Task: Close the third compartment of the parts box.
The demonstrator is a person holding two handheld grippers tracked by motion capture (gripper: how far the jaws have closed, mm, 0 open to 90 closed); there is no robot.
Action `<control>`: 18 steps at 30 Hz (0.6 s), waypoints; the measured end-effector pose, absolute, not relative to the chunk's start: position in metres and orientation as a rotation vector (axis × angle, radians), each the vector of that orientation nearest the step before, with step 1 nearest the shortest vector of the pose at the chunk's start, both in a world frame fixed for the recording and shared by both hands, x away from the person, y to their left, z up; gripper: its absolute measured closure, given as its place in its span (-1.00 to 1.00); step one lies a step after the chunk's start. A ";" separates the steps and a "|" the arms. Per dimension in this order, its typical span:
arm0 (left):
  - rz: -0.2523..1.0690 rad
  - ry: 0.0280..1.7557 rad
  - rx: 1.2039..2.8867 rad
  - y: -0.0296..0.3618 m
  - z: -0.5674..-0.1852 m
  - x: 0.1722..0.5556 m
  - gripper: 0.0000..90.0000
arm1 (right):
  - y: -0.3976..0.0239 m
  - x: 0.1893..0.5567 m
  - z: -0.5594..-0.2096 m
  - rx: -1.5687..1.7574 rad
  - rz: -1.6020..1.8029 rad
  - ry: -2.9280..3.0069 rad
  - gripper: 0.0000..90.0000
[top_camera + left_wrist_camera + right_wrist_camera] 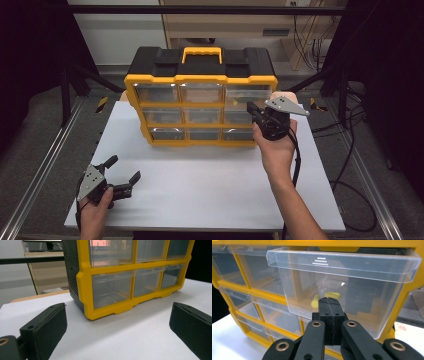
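Right gripper view: clear drawer (342,287) before gripper (329,302)

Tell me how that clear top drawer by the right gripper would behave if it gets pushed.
The clear drawer sits partly pulled out of the yellow organizer, so a push would probably slide it straight back in. Its thin walls look light and somewhat flexible. The small yellow pieces inside lie loose and may roll or shift.

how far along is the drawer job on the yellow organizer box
Early on. The clear plastic top-right drawer of the yellow and black organizer box already sits pulled out, with yellow pieces inside. The right gripper, jaws shut, faces its front. The left gripper rests open on the white table.
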State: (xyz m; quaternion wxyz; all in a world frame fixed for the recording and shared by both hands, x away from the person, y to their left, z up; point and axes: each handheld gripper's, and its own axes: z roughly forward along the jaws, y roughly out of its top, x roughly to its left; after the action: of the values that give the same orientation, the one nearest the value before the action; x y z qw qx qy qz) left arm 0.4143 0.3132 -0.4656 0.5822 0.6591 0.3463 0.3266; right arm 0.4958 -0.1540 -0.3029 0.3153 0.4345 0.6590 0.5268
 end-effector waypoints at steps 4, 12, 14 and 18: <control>0.764 0.811 1.535 0.313 -0.465 0.414 -0.98 | -0.154 0.497 -0.303 1.151 1.389 1.728 1.00; 0.765 0.804 1.548 0.312 -0.466 0.414 -0.98 | -0.156 0.499 -0.302 1.166 1.399 1.715 1.00; 0.764 0.804 1.547 0.312 -0.466 0.414 -0.98 | -0.156 0.501 -0.301 1.167 1.398 1.710 1.00; 0.761 0.804 1.553 0.312 -0.467 0.415 -0.98 | -0.157 0.504 -0.301 1.182 1.403 1.699 1.00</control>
State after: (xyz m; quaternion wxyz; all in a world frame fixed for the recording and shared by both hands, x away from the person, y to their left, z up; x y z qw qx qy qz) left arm 0.4146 0.3118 -0.4665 0.5789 0.6640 0.3437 0.3253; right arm 0.5043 -0.1569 -0.3013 0.3153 0.4486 0.6448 0.5325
